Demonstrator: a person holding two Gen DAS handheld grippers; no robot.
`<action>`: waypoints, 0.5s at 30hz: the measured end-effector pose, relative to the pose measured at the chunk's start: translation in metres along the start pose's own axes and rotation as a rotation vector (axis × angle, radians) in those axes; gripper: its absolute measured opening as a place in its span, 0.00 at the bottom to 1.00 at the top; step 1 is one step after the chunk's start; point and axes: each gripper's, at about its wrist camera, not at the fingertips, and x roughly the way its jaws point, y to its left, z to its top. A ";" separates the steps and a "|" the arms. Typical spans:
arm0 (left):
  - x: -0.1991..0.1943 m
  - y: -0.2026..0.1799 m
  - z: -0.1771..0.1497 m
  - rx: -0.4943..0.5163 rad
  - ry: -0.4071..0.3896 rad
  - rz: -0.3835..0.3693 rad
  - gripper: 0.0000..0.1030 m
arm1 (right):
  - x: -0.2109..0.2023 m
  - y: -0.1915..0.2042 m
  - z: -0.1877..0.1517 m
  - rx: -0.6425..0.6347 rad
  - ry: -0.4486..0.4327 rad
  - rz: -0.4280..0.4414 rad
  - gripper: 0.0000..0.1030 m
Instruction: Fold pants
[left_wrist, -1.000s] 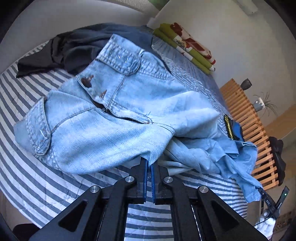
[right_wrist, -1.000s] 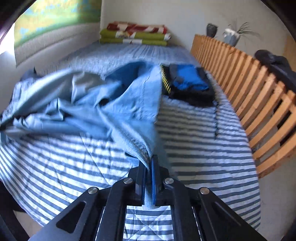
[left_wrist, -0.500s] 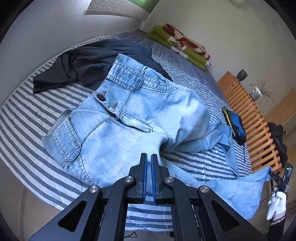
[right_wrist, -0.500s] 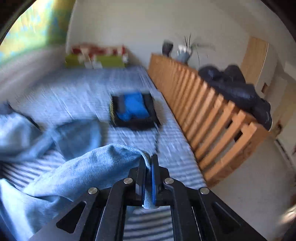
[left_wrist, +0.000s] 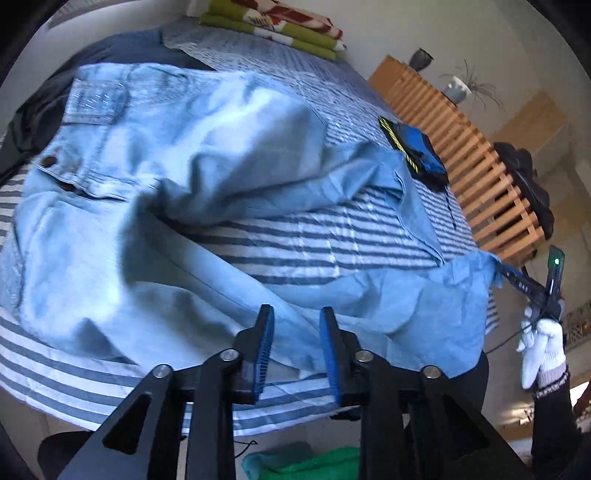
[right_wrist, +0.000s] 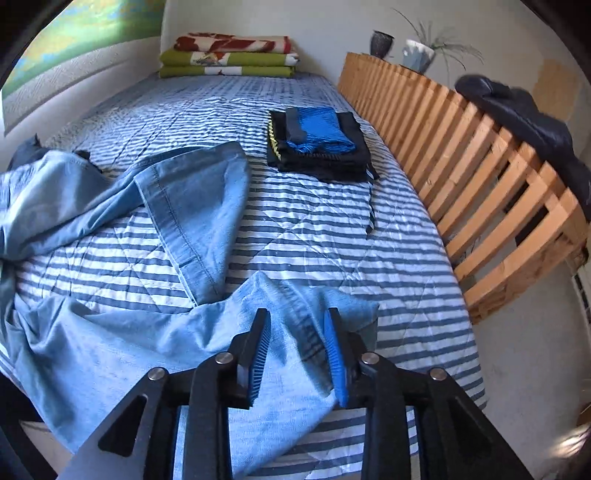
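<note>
I was spreading both the left gripper (left_wrist: 297, 347) and right gripper (right_wrist: 297, 352) off the near jeans (left_wrist: 155, 236) leg, sprawled from six toward ten o'clock on the striped bed (right_wrist: 332, 236), advising smoothing before folding.

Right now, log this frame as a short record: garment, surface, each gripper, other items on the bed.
garment: light blue jeans spread across the bed, waistband far left, legs unfolded and apart
surface: striped bedspread
left gripper: jaws opening, upper leg fabric under the gap, pads not pressing
right gripper: jaws opening, leg hem lying between them, not clamped
other items: folded black and blue clothes near the wooden slat rail; folded green and red blankets at the far end; dark garment beyond the waistband
</note>
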 end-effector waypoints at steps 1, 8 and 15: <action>0.013 -0.009 -0.002 0.006 0.035 -0.026 0.34 | 0.004 -0.007 -0.001 0.034 0.009 -0.009 0.32; 0.097 -0.054 -0.011 0.034 0.174 -0.083 0.32 | 0.026 -0.086 0.005 0.334 0.050 0.082 0.38; 0.109 -0.066 0.035 0.025 0.051 -0.062 0.00 | 0.021 -0.084 -0.037 0.316 0.139 0.192 0.38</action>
